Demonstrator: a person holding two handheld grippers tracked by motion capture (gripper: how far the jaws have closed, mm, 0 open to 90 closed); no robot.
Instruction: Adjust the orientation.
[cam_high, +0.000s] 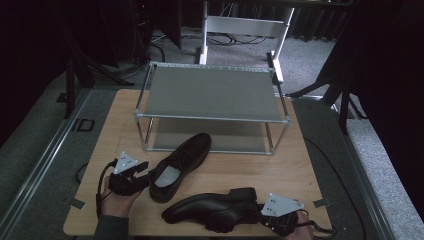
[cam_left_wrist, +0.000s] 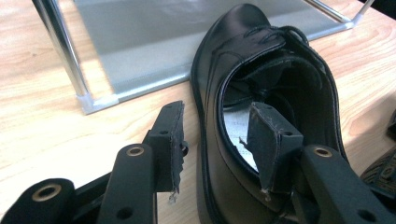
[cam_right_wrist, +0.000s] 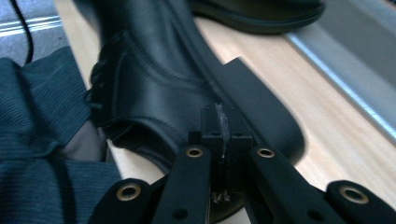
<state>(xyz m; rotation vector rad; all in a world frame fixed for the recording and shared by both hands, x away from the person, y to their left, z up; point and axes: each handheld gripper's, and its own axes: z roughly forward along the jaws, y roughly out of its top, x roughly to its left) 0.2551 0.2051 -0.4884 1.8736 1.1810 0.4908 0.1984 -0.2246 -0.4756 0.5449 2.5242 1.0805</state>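
A black leather shoe stands upright on the wooden table, toe toward the rack. My left gripper is at its heel end. In the left gripper view that gripper is open and straddles the side wall of the shoe: one pad outside, one inside the opening, neither pressing. A second black shoe lies on its side by the front edge. My right gripper is at its heel. In the right gripper view the pads are closed together on the heel end of that shoe.
A two-shelf metal rack with grey shelves stands at the back of the table; its lower shelf is just beyond the upright shoe's toe. A dark sleeve is close behind the lying shoe. Grey carpet surrounds the table.
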